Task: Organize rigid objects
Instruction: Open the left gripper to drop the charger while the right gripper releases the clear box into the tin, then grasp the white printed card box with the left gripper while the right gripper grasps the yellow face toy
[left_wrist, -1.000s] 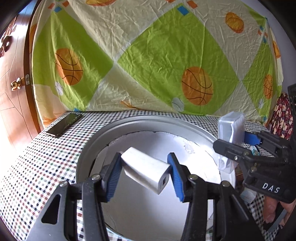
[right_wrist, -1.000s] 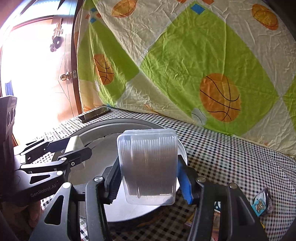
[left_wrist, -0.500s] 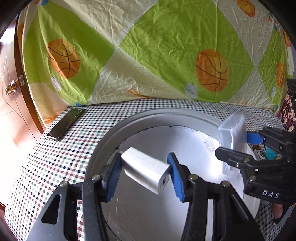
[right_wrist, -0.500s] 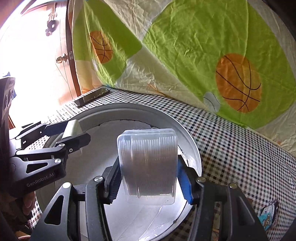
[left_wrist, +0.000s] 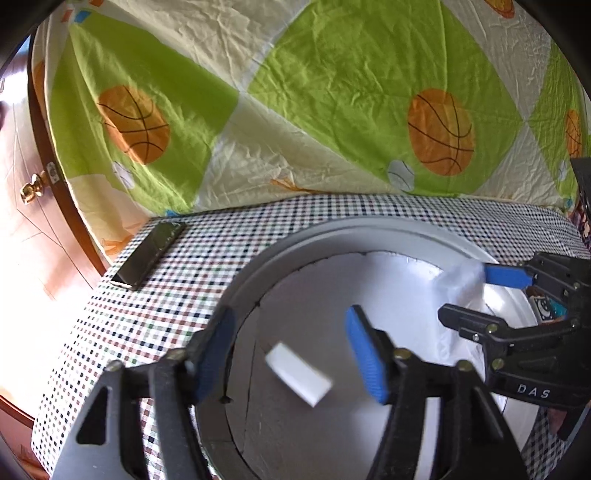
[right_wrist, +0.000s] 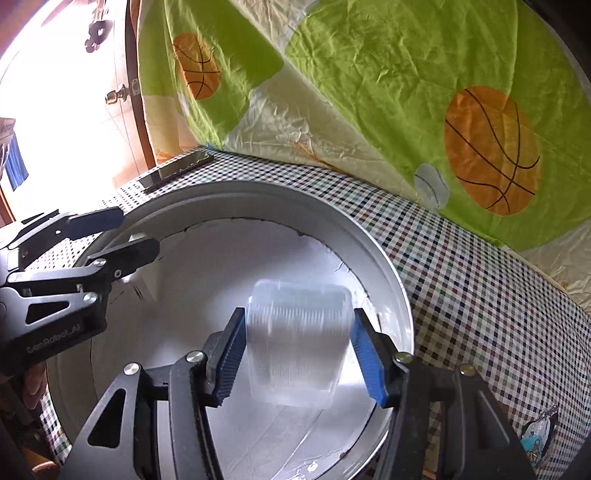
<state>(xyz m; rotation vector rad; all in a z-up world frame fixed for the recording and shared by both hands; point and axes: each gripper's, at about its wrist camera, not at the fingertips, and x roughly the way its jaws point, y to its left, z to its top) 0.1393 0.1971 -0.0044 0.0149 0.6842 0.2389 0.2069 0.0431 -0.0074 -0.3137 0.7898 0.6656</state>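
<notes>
A wide grey metal basin (left_wrist: 332, 229) (right_wrist: 258, 184) with a white lining stands on the checked tablecloth. My left gripper (left_wrist: 288, 325) (right_wrist: 125, 236) hangs over the basin's left side; its jaws are opening and stand clear of a small white block (left_wrist: 297, 373), which shows blurred below them against the lining. My right gripper (right_wrist: 298, 321) (left_wrist: 480, 295) is over the basin's right side, jaws opening. A clear ribbed plastic box (right_wrist: 299, 343) (left_wrist: 461, 284) sits blurred between its pads, which no longer press on it.
A dark phone (left_wrist: 147, 258) (right_wrist: 173, 170) lies at the table's far left corner. A small snack packet (right_wrist: 535, 435) lies right of the basin. A basketball-print sheet (left_wrist: 295, 110) hangs behind the table; a wooden door (left_wrist: 31, 188) is at left.
Both grippers moved in over the basin and tilted down. Both pairs of jaws spread; the white block left the left jaws and dropped, and the clear box came loose in the right jaws.
</notes>
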